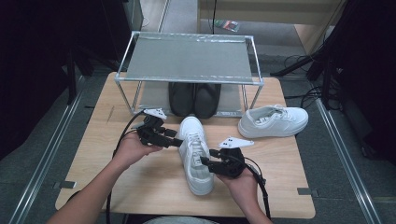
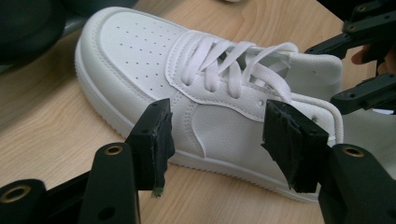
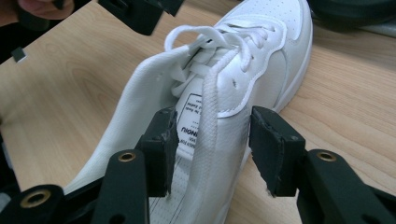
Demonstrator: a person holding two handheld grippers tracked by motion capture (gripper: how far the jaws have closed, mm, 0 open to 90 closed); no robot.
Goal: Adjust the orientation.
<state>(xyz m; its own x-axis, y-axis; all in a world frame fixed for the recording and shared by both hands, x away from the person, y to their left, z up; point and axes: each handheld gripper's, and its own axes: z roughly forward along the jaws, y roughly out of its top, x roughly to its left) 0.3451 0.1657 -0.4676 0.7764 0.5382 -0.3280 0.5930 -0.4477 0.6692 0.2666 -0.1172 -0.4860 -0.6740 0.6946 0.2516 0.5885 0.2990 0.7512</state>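
The near shoe [image 1: 196, 154] lies mid-table, toe toward the rack [image 1: 187, 60], apparently for lacing. The left gripper [image 1: 173, 141] flanks its side, jaws wide and empty; the right gripper [image 1: 208, 163] straddles a loose lace [image 3: 208, 126] without pinching. Another shoe [image 1: 273, 121] waits right.

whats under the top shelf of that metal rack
A pair of black shoes sits side by side on the lower shelf of the metal rack. The top shelf covers their far ends.
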